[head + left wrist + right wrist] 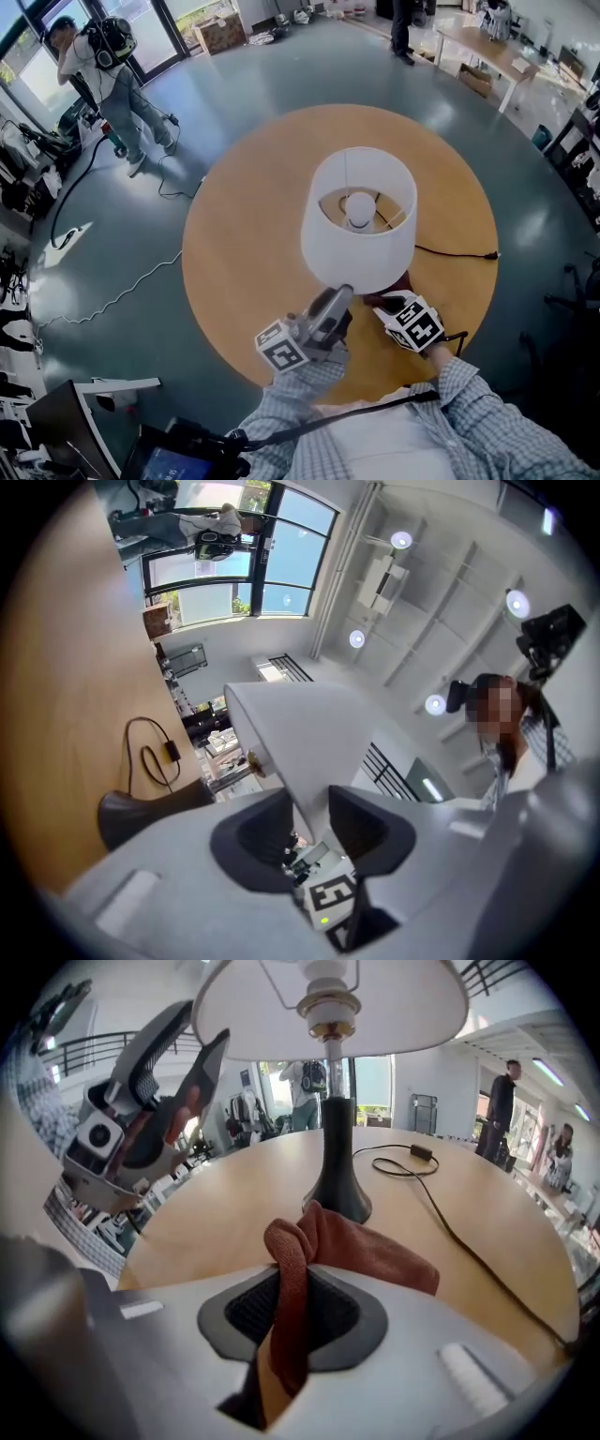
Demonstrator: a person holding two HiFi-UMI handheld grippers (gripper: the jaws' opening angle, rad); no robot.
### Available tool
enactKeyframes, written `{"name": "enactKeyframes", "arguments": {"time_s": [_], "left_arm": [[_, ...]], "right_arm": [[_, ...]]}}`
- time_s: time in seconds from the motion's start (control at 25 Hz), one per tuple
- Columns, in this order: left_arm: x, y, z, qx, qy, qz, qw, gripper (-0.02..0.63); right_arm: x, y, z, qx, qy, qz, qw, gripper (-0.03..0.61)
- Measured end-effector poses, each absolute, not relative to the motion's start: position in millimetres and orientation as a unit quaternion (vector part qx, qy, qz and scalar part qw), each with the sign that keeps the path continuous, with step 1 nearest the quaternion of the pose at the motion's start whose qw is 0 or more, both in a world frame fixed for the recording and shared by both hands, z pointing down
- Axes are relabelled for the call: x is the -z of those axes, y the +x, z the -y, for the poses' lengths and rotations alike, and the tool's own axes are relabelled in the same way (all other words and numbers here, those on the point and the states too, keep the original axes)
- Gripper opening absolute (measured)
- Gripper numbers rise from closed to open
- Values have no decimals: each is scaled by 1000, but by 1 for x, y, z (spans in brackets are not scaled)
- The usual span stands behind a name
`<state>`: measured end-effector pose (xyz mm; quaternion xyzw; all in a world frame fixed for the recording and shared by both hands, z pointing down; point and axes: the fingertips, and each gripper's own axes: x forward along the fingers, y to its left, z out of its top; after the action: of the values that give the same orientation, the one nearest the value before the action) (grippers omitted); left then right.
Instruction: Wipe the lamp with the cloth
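The lamp stood central on the table. The left gripper pinched its shade at the six-o'clock rim; it looked thin, light, easily dented. The right gripper, clamped on a fold of soft, limp cloth, sat at five o'clock of the base.

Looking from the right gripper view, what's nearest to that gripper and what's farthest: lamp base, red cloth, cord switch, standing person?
1. Red cloth, pinched between the right gripper's jaws.
2. Lamp base, just behind it, centre.
3. Cord switch, farther back, right of centre.
4. Standing person, beyond the table, far right.
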<state>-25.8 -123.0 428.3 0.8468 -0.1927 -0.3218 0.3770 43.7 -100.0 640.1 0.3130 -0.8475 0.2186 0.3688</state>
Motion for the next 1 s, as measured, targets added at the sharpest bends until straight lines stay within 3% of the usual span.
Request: {"name": "enactKeyframes", "arguments": {"time_s": [0.44,0.72,1.0], "left_arm": [[-434,-28,122,320,845,193,382,117],[-434,-26,124,318,844,199,383,118],[-436,-25,125,314,844,204,385,118]], "right_arm": [[-527,120,107,-287,439,836,161,66],[-395,148,153,-172,484,856,56,66],[-287,113,189,-36,451,891,40,67]]}}
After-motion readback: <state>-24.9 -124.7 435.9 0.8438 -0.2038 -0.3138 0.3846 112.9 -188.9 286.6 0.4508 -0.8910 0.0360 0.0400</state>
